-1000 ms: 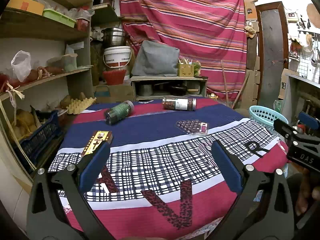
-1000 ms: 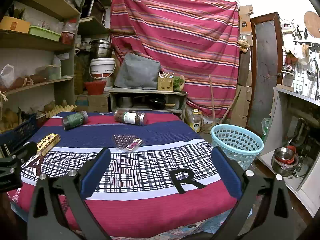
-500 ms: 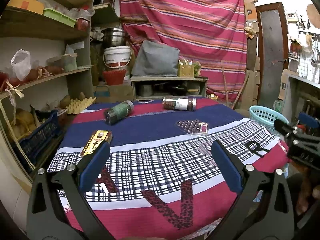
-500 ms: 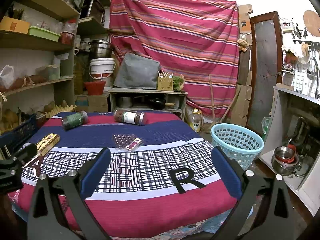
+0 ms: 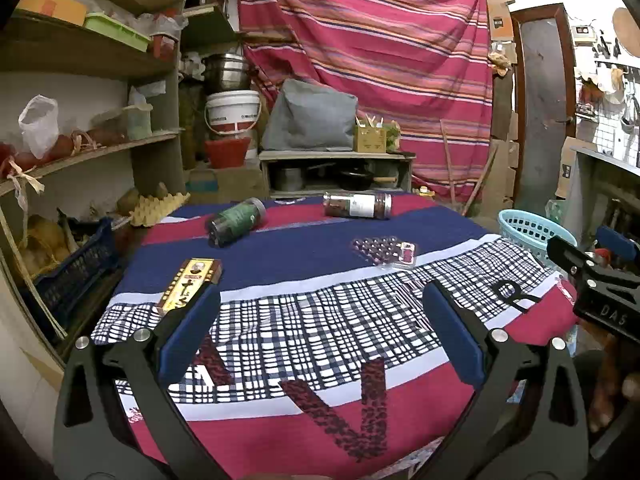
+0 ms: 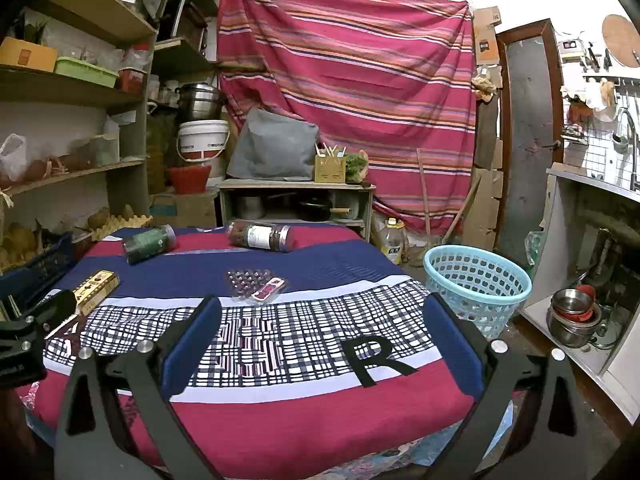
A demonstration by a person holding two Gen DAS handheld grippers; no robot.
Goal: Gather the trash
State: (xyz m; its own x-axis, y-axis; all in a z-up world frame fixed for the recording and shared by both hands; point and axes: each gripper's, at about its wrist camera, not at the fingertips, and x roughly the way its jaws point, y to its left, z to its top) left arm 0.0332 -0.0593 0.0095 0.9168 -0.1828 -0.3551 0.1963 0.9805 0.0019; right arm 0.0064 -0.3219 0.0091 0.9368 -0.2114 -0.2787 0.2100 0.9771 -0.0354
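Note:
On the cloth-covered table point(image 5: 320, 264) lie a green jar point(image 5: 235, 222) on its side, a dark jar with a white label point(image 5: 357, 205), a clear blister pack point(image 5: 386, 251) and a flat gold and brown box point(image 5: 189, 286). The same green jar point(image 6: 149, 244), labelled jar point(image 6: 260, 236), blister pack point(image 6: 256, 284) and gold box point(image 6: 96, 287) show in the right wrist view. My left gripper point(image 5: 320, 332) is open over the table's near edge, empty. My right gripper point(image 6: 320, 332) is open and empty too. A light blue basket point(image 6: 476, 292) stands on the floor right of the table.
Wooden shelves point(image 5: 80, 56) with boxes and bags line the left wall. A dark blue crate point(image 5: 76, 268) sits beside the table's left edge. A low cabinet point(image 6: 296, 200) stands behind the table. Steel bowls point(image 6: 572, 316) lie low at the right.

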